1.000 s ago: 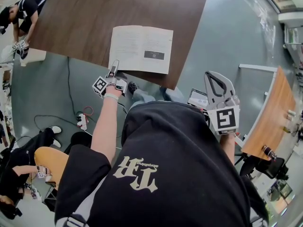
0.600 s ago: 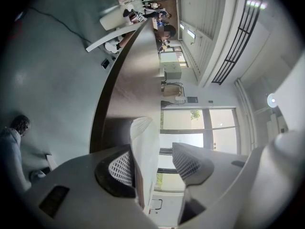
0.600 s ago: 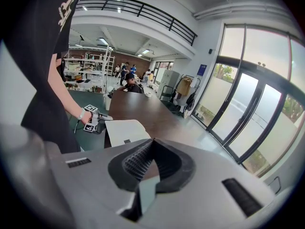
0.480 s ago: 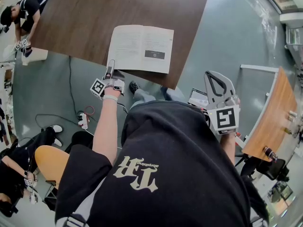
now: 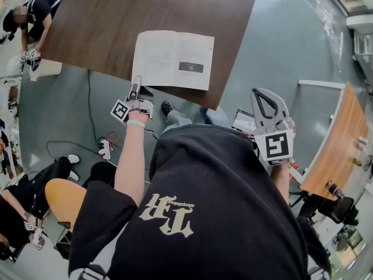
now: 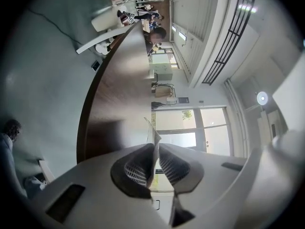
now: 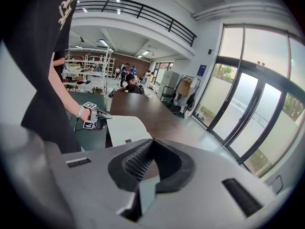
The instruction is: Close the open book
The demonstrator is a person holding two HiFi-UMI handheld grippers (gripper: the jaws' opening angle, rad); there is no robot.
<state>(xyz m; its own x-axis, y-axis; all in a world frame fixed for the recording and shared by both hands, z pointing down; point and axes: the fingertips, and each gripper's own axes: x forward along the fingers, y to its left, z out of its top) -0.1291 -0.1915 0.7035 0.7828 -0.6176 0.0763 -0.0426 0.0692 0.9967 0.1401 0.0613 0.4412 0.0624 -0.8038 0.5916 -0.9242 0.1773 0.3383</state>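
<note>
Lying spread flat on the dark brown wooden table [image 5: 116, 16], close to its near rim, the open white paperback book [image 5: 175, 60] is shown with both halves face up and its near-left corner at that rim. It is judged to be light and limp. Thin paper leaves are to be expected, which will bend and may crease or tear if pulled hard, and the soft cover offers little stiffness. A hold is best taken at the outer edge of one half, close to the corner by the table's rim, so that the half can be swung over the spine. Should only a single leaf be caught, that page alone would be turned and the book left open.

The left claw [image 5: 137, 87] is held at that near-left corner, just at the table's rim. Its jaws have just been closing, and in the left gripper view a thin pale sheet edge of the book is seen pinched between the ribbed pads [image 6: 138, 168], standing upright out of them. Whether one leaf or the whole half has been caught cannot be told.

The right claw [image 5: 269, 107] is held well clear of the table, off its near right corner and beside the person's body. In the right gripper view its jaws are seen pressed together with nothing between them.
</note>
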